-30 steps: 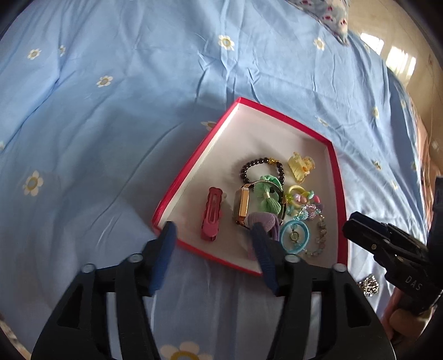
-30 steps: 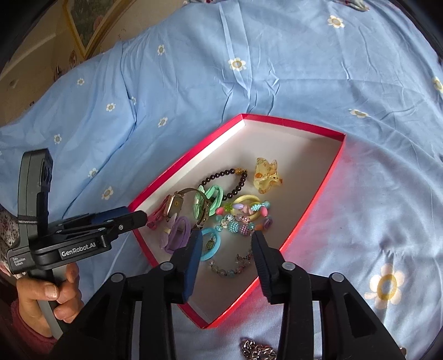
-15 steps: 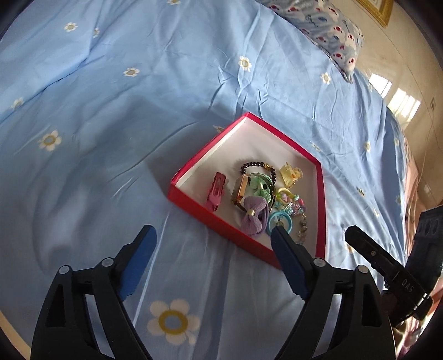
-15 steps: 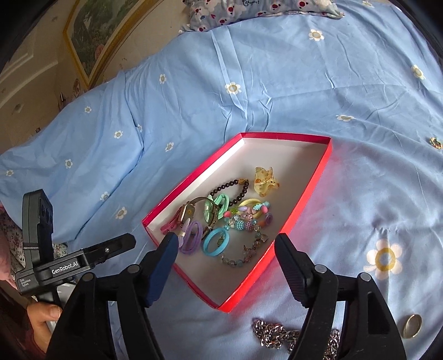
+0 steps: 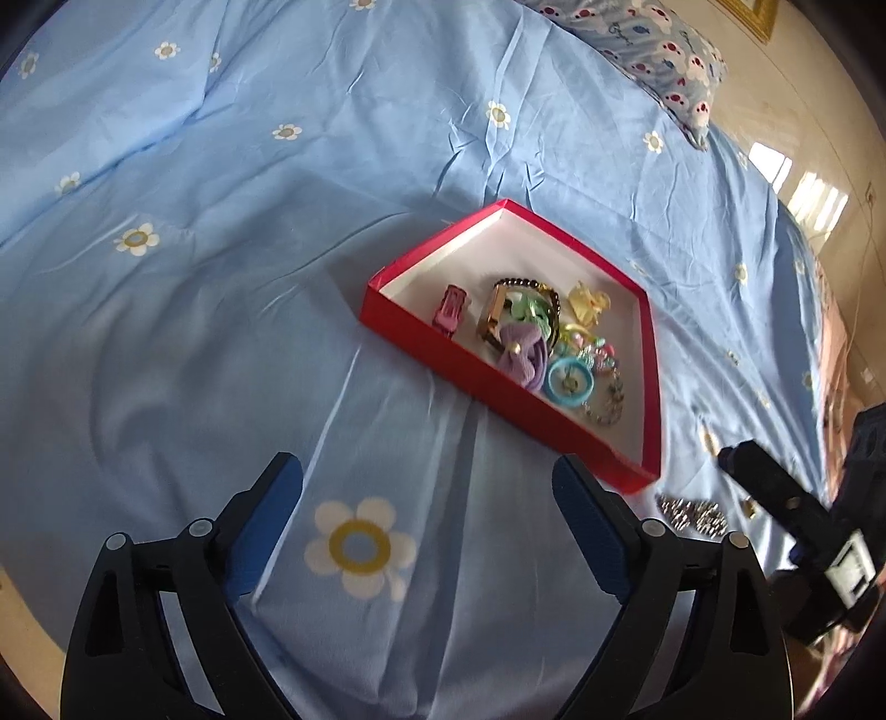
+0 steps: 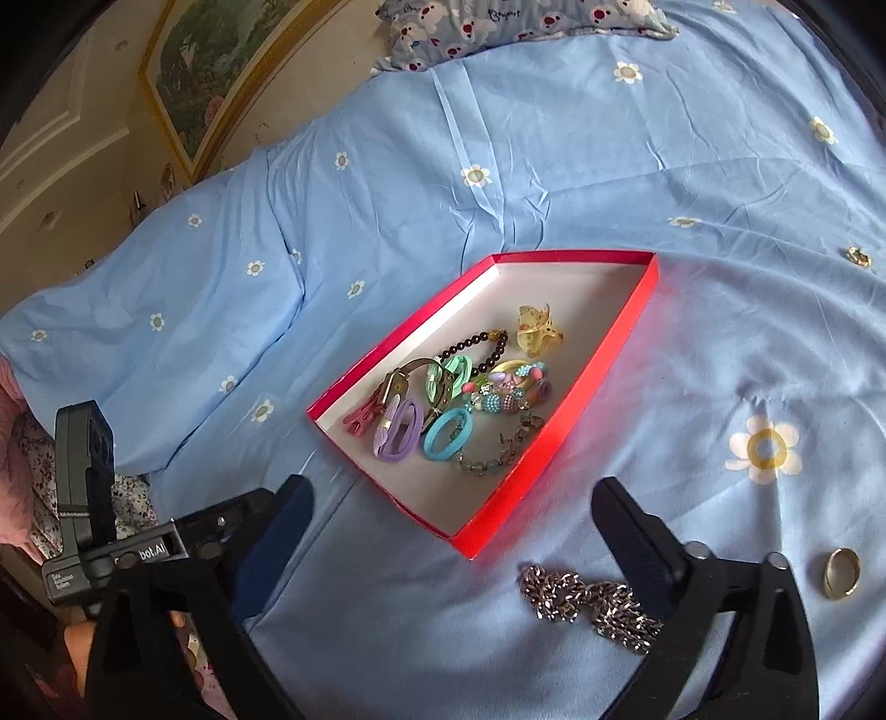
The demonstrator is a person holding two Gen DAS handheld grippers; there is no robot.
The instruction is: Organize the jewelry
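Note:
A red box [image 5: 498,396] [image 6: 603,354] lies on the blue flowered bedsheet and holds several pieces: a purple hair tie [image 6: 400,432], a teal ring [image 6: 447,435], a black bead bracelet [image 6: 476,346], a yellow claw clip [image 6: 536,329] and a pink clip [image 5: 451,310]. A silver chain [image 6: 590,606] [image 5: 692,510] lies on the sheet just in front of the box. A gold ring [image 6: 840,573] lies to its right. A small gold piece [image 6: 858,256] lies far right. My left gripper [image 5: 426,520] is open and empty, short of the box. My right gripper [image 6: 451,531] is open and empty above the chain.
A patterned pillow [image 6: 498,27] lies at the head of the bed, beside a framed picture [image 6: 221,72] on the wall. The bed's edge runs along the lower left of the left wrist view [image 5: 22,603]. Wrinkled sheet surrounds the box.
Both grippers have pulled back and up from the box and opened wide. The purple hair tie now lies in the box. The chain and gold ring have come into view.

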